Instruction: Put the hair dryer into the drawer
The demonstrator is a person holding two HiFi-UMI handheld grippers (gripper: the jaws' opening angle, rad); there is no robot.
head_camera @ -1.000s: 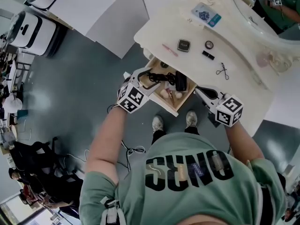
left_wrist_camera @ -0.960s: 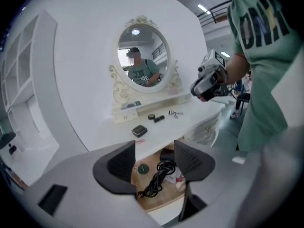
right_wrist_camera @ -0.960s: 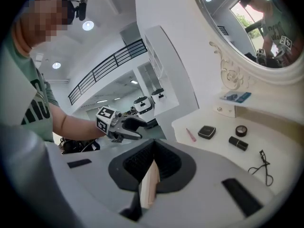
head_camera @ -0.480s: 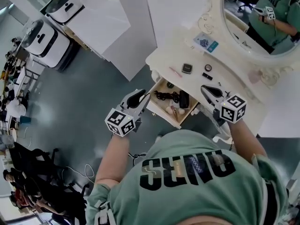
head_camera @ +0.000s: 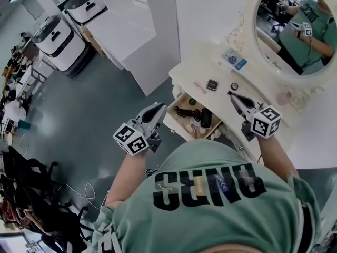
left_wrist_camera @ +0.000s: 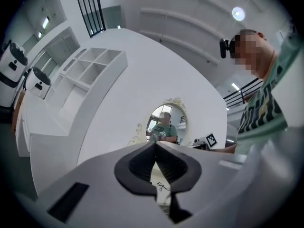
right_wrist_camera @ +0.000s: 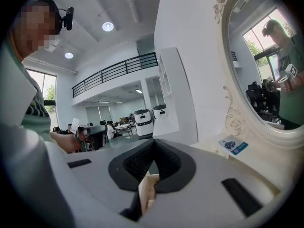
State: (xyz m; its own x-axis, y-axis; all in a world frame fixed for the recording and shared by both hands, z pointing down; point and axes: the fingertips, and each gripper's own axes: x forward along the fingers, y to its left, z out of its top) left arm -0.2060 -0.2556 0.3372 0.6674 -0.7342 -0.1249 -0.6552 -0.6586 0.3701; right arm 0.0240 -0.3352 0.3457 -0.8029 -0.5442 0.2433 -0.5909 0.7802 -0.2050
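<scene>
The black hair dryer (head_camera: 205, 118) lies in the open wooden drawer (head_camera: 175, 126) of the white dressing table (head_camera: 263, 96), with its coiled cord (head_camera: 184, 111) to its left. My left gripper (head_camera: 160, 107) hangs to the left of the drawer, lifted off it, shut and holding nothing. In the left gripper view the left gripper (left_wrist_camera: 155, 144) has its pads together, facing the mirror. My right gripper (head_camera: 232, 95) is over the tabletop to the right of the drawer, shut and empty. The right gripper view shows the right gripper (right_wrist_camera: 154, 140) with its tips meeting.
On the tabletop lie a black square compact (head_camera: 212, 85), a small round jar (head_camera: 234, 86), a pink pen (head_camera: 199, 87) and a blue card (head_camera: 234, 60). An oval mirror (head_camera: 295, 30) stands behind. White cabinets (head_camera: 142, 41) and two white robots (head_camera: 55, 36) stand to the left.
Both grippers have risen away from the drawer. The left one was open over the hair dryer's cord; it has drawn back to the left and shut empty. The hair dryer stays in the drawer.
</scene>
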